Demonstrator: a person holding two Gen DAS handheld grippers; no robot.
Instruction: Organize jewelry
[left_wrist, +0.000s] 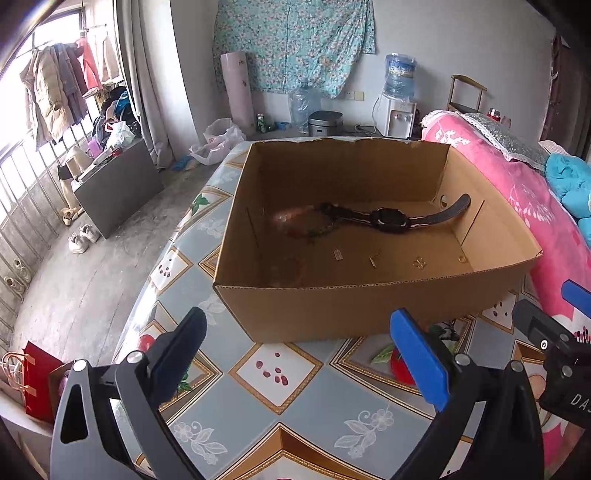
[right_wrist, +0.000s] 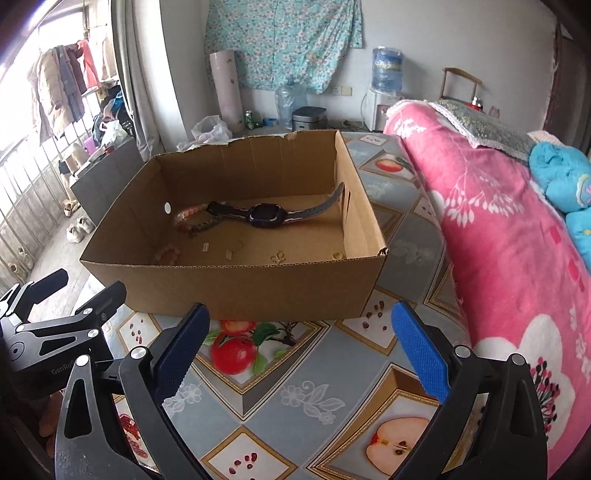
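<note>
Both the left gripper (left_wrist: 301, 356) and right gripper (right_wrist: 301, 350) hung spread and empty near the box (right_wrist: 236, 284), where the watch (right_wrist: 264, 216), bracelets (right_wrist: 194, 221) and small gold pieces (right_wrist: 279, 256) lay, so a steep, slow reach over the near wall looked wisest.

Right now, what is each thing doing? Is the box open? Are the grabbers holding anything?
Cardboard box: open on top, upright on the table.
Watch: lying flat inside the box, strap unbuckled.
Bead bracelets: lying in the box beside the watch.
Small gold pieces: loose on the box floor.
Left gripper: open, empty.
Right gripper: open, empty.
</note>
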